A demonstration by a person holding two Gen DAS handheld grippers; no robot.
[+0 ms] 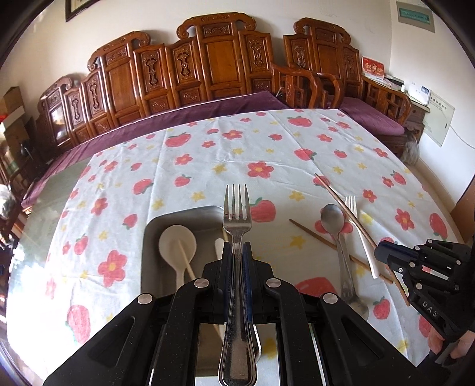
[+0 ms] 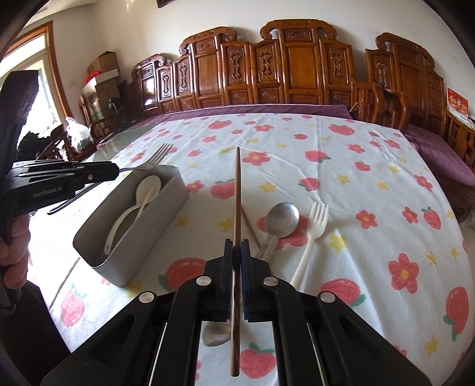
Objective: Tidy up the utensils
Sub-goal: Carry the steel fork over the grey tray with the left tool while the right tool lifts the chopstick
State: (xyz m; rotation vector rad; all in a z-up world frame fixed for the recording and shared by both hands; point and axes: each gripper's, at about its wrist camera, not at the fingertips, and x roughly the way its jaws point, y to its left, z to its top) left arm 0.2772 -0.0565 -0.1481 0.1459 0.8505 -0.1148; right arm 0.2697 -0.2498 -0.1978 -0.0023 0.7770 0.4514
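Carved wooden bench (image 1: 213, 59) with purple cushion (image 1: 148, 124) along cream wall (image 2: 386, 17); cardboard boxes (image 2: 104, 68) beside bright doorway (image 2: 29, 74).

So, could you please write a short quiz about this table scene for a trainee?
1. True or false: the left claw is shut on the metal fork.
2. What does the right claw hold? A) white plastic fork B) brown chopstick C) metal spoon
3. Name one utensil lying in the grey bin.

Key:
1. True.
2. B, the brown chopstick.
3. The white spoon, or the pale chopstick across it.
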